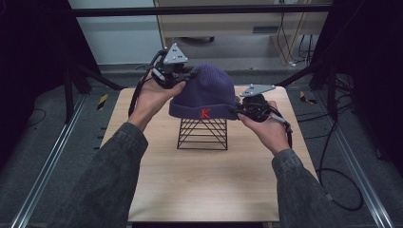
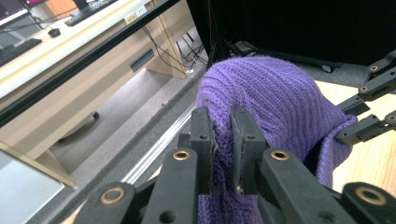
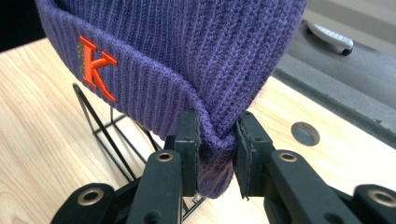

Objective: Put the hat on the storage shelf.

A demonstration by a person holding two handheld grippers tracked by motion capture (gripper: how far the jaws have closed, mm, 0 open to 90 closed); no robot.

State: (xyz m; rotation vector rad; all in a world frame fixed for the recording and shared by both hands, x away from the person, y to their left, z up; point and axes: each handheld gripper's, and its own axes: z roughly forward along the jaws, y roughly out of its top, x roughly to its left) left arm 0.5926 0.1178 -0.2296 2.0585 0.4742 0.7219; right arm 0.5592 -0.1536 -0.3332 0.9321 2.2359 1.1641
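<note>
One purple beanie (image 1: 204, 92), one red letter K (image 1: 205, 113) on its cuff, sits over one black wire stand (image 1: 203, 134) at mid-table (image 1: 199, 190). Two grippers are in use, one per hand. Left gripper (image 2: 223, 135): jaws clenched on a fold of knit at the beanie's left side, above the stand. Right gripper (image 3: 217, 135): jaws pinching the cuff edge at the beanie's right side, just beside the stand's top. Two grey-sleeved forearms reach toward the stand from the near table edge.
</note>
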